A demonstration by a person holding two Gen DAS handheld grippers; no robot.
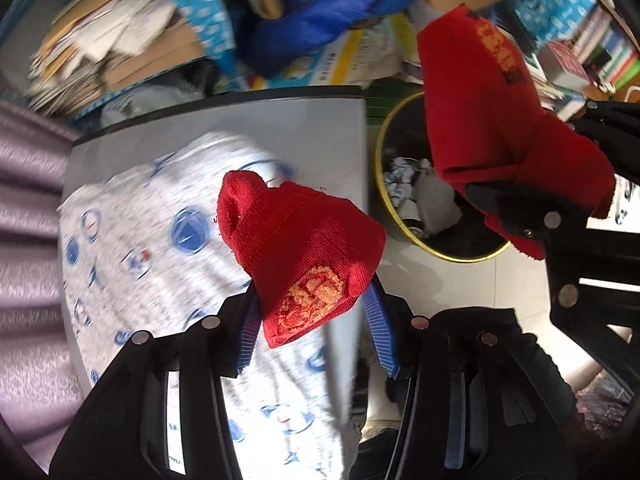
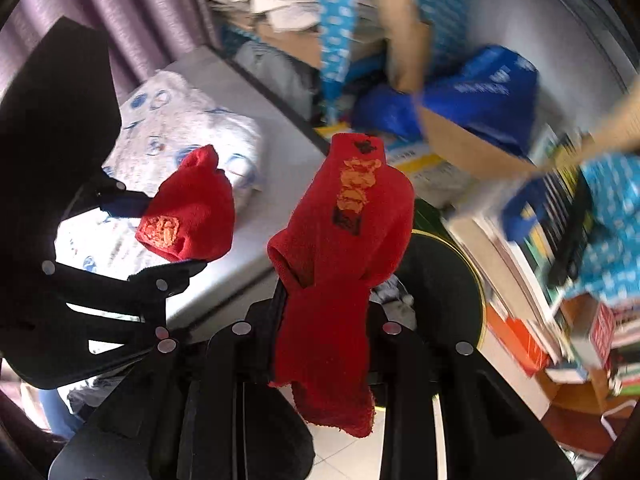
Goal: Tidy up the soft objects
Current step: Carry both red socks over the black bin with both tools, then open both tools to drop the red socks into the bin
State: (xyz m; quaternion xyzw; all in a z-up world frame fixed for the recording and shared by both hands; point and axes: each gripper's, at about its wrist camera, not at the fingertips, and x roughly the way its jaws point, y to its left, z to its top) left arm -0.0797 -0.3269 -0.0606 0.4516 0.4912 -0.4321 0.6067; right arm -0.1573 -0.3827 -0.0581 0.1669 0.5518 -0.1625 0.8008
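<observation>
Two red socks with orange woven marks are held in the air. My left gripper (image 1: 310,308) is shut on the shorter red sock (image 1: 296,240), which bunches above the blue pads. The same sock (image 2: 192,212) and the left gripper (image 2: 160,236) show at the left of the right wrist view. My right gripper (image 2: 328,304) is shut on the longer red sock (image 2: 340,248), whose cuff hangs down between the fingers. That sock (image 1: 492,120) and the right gripper (image 1: 516,208) appear at the right of the left wrist view, over a bin.
A white cloth with blue prints (image 1: 160,248) lies on a grey table (image 1: 304,128). A black bin with a yellow rim (image 1: 380,168) holds crumpled paper beside the table. Cardboard, papers, a blue bag (image 2: 472,96) and stacked books (image 2: 560,280) crowd the background. Purple curtains (image 1: 28,240) hang left.
</observation>
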